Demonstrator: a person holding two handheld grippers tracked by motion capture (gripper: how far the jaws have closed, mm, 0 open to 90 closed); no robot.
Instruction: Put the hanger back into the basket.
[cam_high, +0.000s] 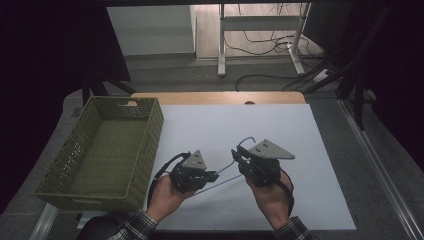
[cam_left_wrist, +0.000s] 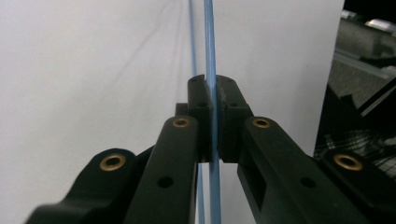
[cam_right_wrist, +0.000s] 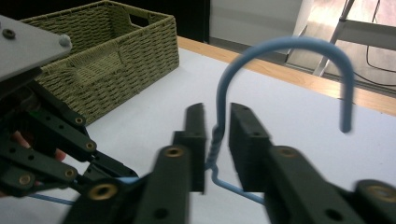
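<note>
Left gripper (cam_high: 212, 176) clamped on hanger (cam_right_wrist: 285, 46) wire; right gripper (cam_right_wrist: 217, 135) jaws apart around twisted neck, hook pointing far.

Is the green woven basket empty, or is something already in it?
Empty. The high view looks straight into the green woven basket at the table's left and shows only its bare woven floor; the blue wire hanger is outside it, between the grippers.

Plaid sleeves (cam_high: 137, 225) are worn on both forearms at the bottom of the high view. Each black gripper, left (cam_high: 214, 175) and right (cam_high: 239, 151), is topped by a grey three-cornered plate and trailed by a black cable. Brass-coloured rivets are set into the black jaw links in both gripper views.
</note>
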